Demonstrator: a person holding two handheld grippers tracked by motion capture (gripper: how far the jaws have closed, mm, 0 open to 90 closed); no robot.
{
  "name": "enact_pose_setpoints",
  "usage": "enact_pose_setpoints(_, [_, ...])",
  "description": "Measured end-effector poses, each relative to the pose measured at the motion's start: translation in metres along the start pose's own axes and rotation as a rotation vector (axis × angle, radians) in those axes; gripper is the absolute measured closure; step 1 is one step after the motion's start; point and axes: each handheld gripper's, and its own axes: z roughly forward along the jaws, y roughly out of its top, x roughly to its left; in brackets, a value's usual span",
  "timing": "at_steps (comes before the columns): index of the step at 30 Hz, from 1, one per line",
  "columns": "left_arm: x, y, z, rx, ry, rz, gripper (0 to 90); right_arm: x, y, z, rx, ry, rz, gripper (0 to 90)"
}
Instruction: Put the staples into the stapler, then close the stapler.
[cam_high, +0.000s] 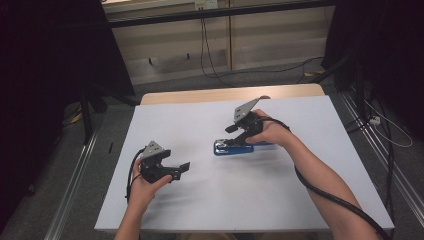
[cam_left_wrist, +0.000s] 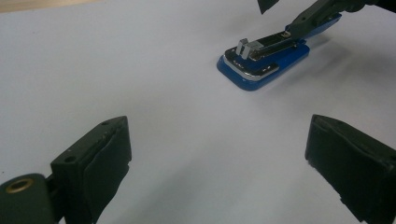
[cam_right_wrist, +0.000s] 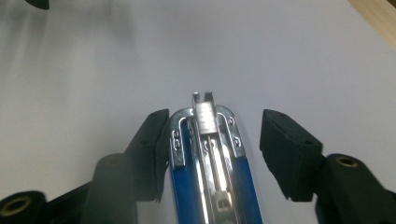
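Observation:
A blue stapler (cam_high: 223, 149) with a chrome top lies flat on the white table top (cam_high: 210, 205), right of the middle. My right gripper (cam_high: 231, 138) reaches over it from the right. In the right gripper view the open jaws straddle the stapler's (cam_right_wrist: 205, 154) front end: the left pad sits close beside its edge, the right pad stands clearly apart. My left gripper (cam_high: 179, 170) rests near the front left, open and with nothing in it. In the left gripper view the stapler (cam_left_wrist: 261, 63) lies well beyond the two wide-apart pads (cam_left_wrist: 100, 163).
The table's wooden far edge (cam_high: 200, 95) runs along the back. Metal rails (cam_high: 75, 175) flank the table on the floor at both sides. Cables (cam_high: 210, 60) trail over the floor behind it. Black curtains hang at the left and right.

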Motion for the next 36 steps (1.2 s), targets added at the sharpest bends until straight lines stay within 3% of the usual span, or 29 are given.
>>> enact_pose_setpoints(8, [-0.001,0.0,0.001,0.001,-0.007,0.004,7.3,0.007,-0.015,-0.02,0.006,-0.104,0.087,24.5])
enact_pose_setpoints(15, [-0.003,0.0,0.0,0.0,-0.006,0.0,7.3,0.016,-0.026,-0.038,-0.006,-0.182,0.127,18.8])
enact_pose_setpoints(19, [-0.003,0.0,0.0,0.002,-0.005,-0.001,7.3,0.02,-0.032,-0.049,-0.015,-0.217,0.166,17.3])
enact_pose_setpoints(27, [-0.003,0.001,0.001,-0.007,-0.01,-0.005,7.3,0.032,-0.048,-0.058,-0.009,-0.297,0.175,17.2])
enact_pose_setpoints(36, [-0.005,0.003,0.007,-0.009,-0.023,-0.012,7.7,0.051,-0.066,-0.07,-0.056,-0.37,0.265,16.2])
